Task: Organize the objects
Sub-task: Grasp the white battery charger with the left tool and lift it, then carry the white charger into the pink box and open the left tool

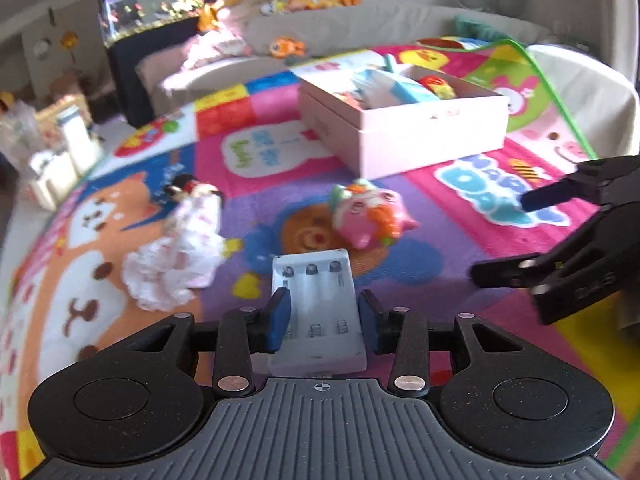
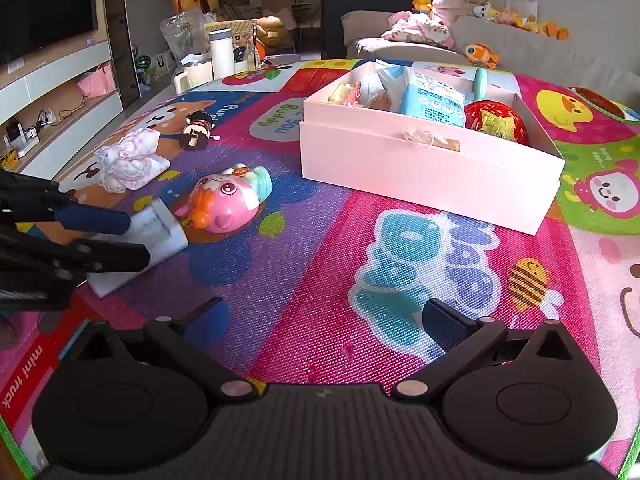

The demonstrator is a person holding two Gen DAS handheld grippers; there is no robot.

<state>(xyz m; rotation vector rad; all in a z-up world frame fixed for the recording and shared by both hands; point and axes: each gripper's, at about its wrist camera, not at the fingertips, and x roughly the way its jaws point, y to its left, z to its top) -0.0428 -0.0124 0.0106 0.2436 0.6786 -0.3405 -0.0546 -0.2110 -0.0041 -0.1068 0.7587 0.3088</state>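
Observation:
My left gripper (image 1: 324, 312) is shut on a white battery charger (image 1: 316, 300), its pads on both long sides; it also shows in the right wrist view (image 2: 160, 228) at the left. My right gripper (image 2: 324, 316) is open and empty over the play mat (image 2: 320, 320), and it shows at the right of the left wrist view (image 1: 500, 236). A pink fish toy (image 1: 368, 216) (image 2: 228, 200), a folded white cloth (image 1: 180, 256) (image 2: 128, 158) and a small black-haired doll (image 1: 188, 188) (image 2: 198, 128) lie on the mat. A white box (image 1: 400, 120) (image 2: 420, 164) holds several items.
A sofa (image 2: 520, 48) with plush toys runs behind the mat. A bottle and bags (image 2: 220, 52) stand at the mat's far left corner, beside a TV cabinet (image 2: 52, 92). A fish tank (image 1: 152, 12) stands at the back.

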